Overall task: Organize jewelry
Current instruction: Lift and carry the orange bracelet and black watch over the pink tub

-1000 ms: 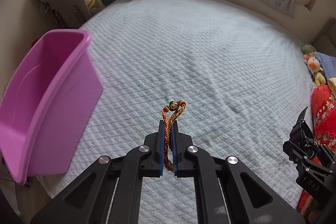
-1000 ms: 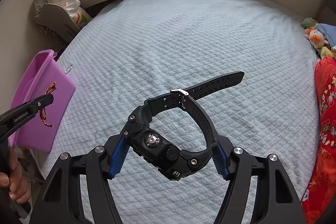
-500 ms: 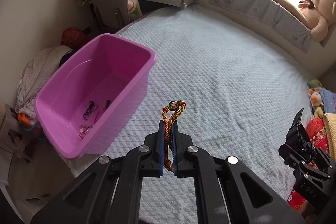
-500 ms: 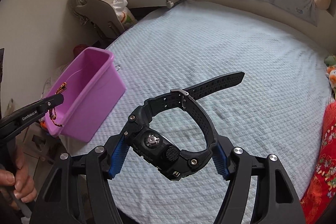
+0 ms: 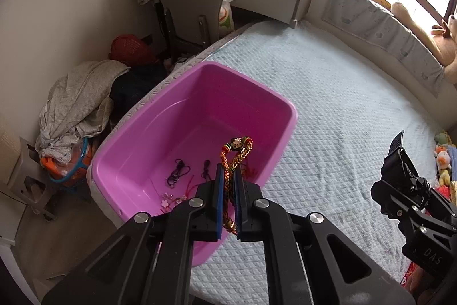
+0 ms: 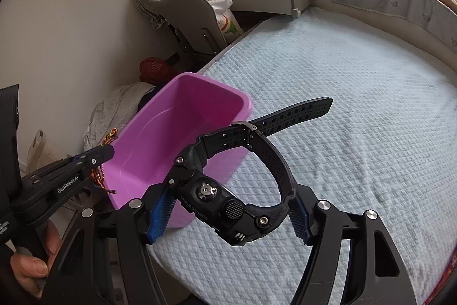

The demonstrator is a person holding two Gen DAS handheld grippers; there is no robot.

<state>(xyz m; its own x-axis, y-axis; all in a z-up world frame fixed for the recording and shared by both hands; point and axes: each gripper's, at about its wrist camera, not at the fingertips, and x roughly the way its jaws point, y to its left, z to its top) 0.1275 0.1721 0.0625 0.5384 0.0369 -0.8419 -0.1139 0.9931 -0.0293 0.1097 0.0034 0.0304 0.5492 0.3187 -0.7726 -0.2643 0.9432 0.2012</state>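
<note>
Grey chair (image 5: 188,7) beyond pink tub (image 5: 257,96)

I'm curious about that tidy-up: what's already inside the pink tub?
On the floor of the pink tub lie dark cords and small pink flower pieces. The left gripper and its braided bracelet cover the near corner.

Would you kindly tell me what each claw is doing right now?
Left claw: closed on the braided bracelet, above the pink tub.
Right claw: gripping the black watch by its case.

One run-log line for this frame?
left gripper: shut on bracelet | right gripper: shut on watch | tub: below bracelet
</note>
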